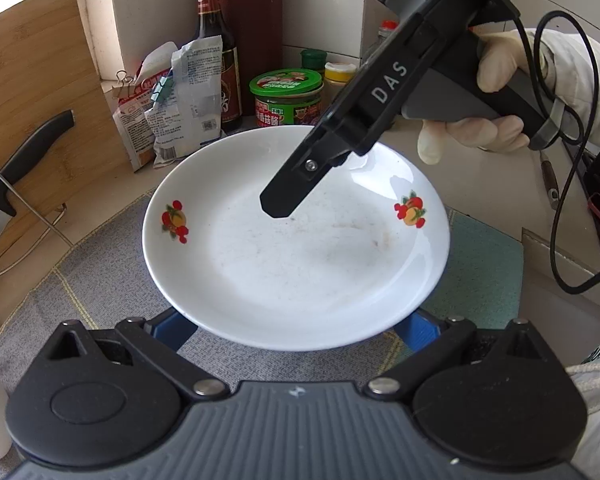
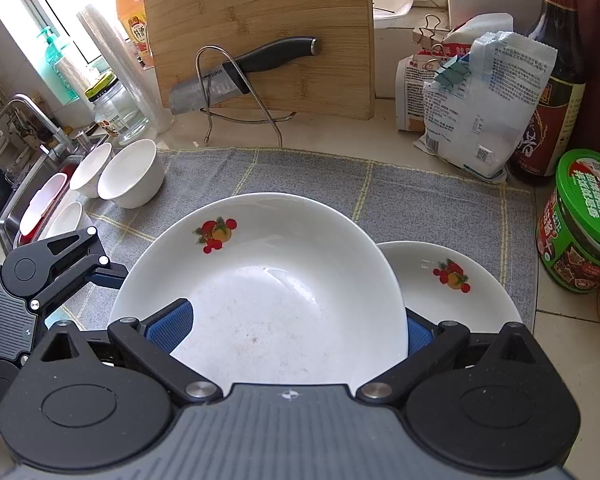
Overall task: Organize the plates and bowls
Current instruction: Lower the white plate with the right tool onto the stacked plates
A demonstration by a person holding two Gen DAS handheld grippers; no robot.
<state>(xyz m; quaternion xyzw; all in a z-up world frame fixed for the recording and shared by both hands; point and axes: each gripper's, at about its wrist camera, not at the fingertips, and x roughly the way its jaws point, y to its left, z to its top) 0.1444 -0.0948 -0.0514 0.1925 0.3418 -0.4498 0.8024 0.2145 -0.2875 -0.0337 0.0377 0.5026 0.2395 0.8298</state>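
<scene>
A white plate with fruit prints [image 1: 296, 248] is held above the grey mat [image 1: 80, 280]. My left gripper [image 1: 296, 320] has its blue pads spread wide under the plate's near rim, jaws open. My right gripper [image 1: 276, 204] reaches over the plate's far part in the left wrist view. In the right wrist view the same plate [image 2: 260, 288] sits tilted between the right gripper's [image 2: 296, 328] blue pads, its rim against them. The left gripper [image 2: 100, 276] is at the plate's left rim. A second fruit-print plate [image 2: 456, 300] lies on the mat behind it.
Two white bowls [image 2: 132, 176] stand at the mat's far left, more dishes in a red rack [image 2: 40, 208] by the sink. A cutting board with a knife [image 2: 256, 60], bags [image 2: 472, 112], a sauce bottle [image 2: 552, 92] and a green tub [image 2: 584, 224] line the back.
</scene>
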